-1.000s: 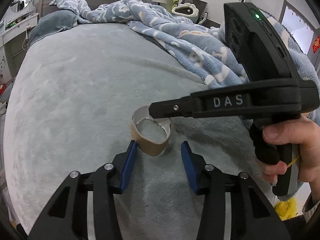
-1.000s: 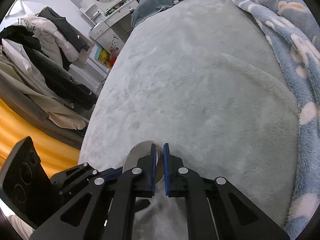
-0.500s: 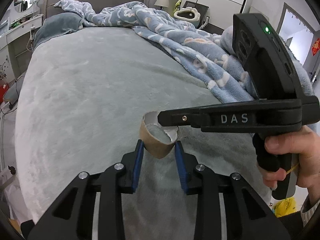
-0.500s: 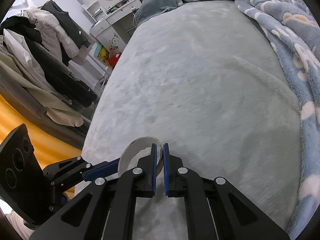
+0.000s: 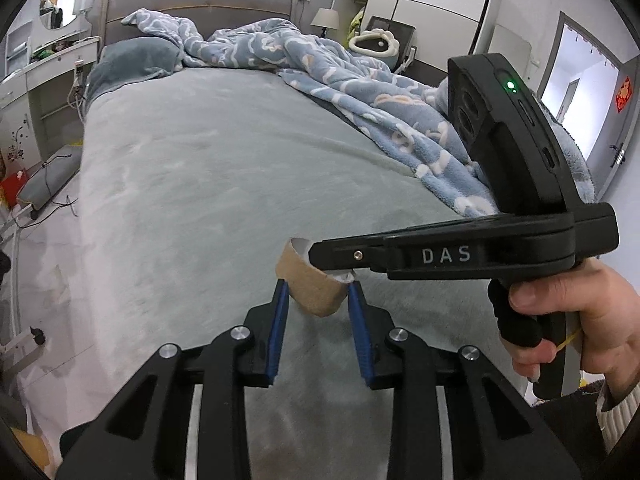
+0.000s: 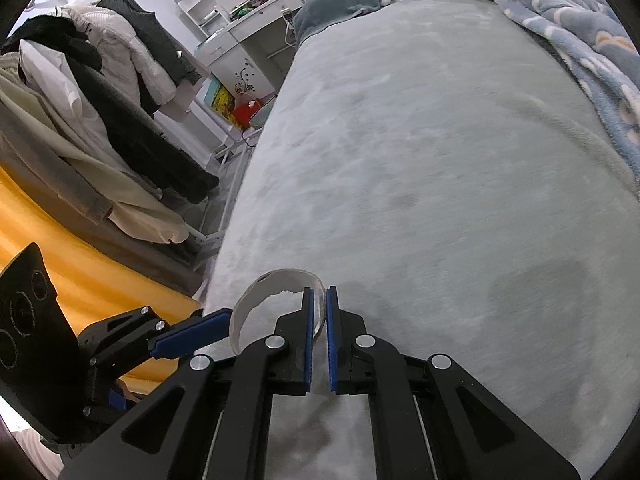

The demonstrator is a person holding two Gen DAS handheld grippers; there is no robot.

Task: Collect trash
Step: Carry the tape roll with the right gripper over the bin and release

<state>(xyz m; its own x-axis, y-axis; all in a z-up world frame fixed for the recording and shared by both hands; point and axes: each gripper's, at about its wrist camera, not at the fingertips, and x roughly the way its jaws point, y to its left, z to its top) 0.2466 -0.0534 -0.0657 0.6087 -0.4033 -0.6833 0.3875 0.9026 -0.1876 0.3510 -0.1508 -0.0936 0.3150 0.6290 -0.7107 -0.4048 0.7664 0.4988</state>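
The cardboard tube [image 5: 314, 286] is hanging just above the grey bed cover [image 5: 208, 184], near the cover's front edge. The left gripper [image 5: 318, 300] is clamping the tube's sides, its jaws having just been closing on it. The right gripper [image 6: 318, 312], jaws together, is pinching the tube's rim wall. A hand [image 5: 576, 320] is holding the right gripper's handle. Open cover is stretching ahead; a blue blanket [image 5: 360, 92] is lying bunched along the right, and clothes [image 6: 92, 92] are hanging beyond the left edge.
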